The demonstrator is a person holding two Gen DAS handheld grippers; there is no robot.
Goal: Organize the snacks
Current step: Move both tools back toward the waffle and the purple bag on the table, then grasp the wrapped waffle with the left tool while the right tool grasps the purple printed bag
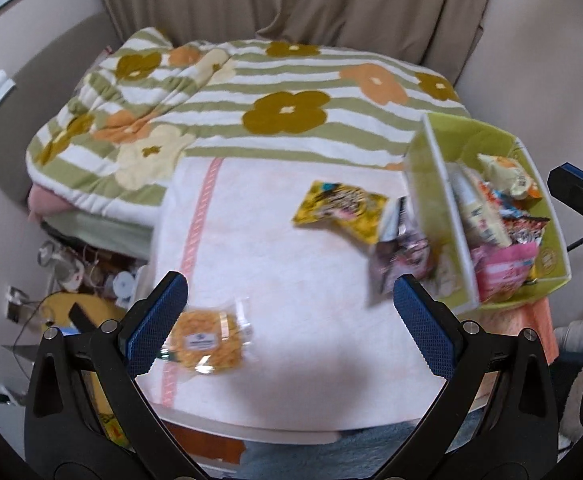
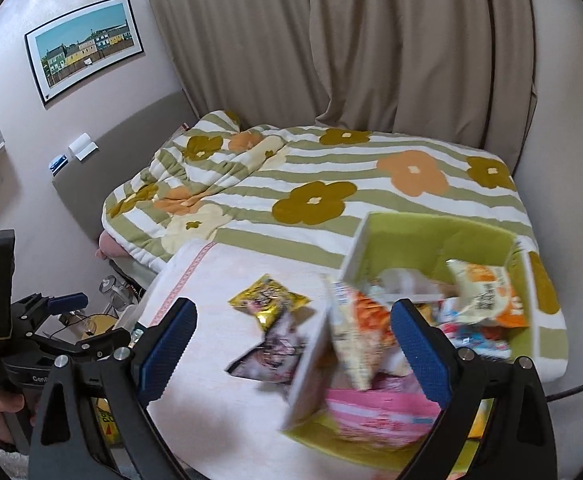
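Left wrist view: left gripper (image 1: 290, 304) jaws spread wide, nothing held, over a white towel with a pink woven stripe (image 1: 291, 272). One clear packet of yellow-orange crackers (image 1: 205, 343) lies near-left, just beside the left blue pad; its small label is unreadable. One yellow foil snack bag (image 1: 341, 211) lies farther right, and one dark purple-pink snack pouch (image 1: 399, 250) lies just beside the right pad, against the green cardboard box with white rim (image 1: 443, 216). Box at far right holds several snack packs, too jumbled to count; print blurred.

Right wrist view: right gripper (image 2: 294, 332) jaws also wide apart, empty. One orange-and-cream chip bag (image 2: 361, 336) stands tilted between the pads, nearer the right one, over the box's left wall. One pink snack bag (image 2: 375, 412) lies below it inside the box. All writing blurred.

Green-striped flowered quilt (image 1: 283, 92) lies beyond the towel.
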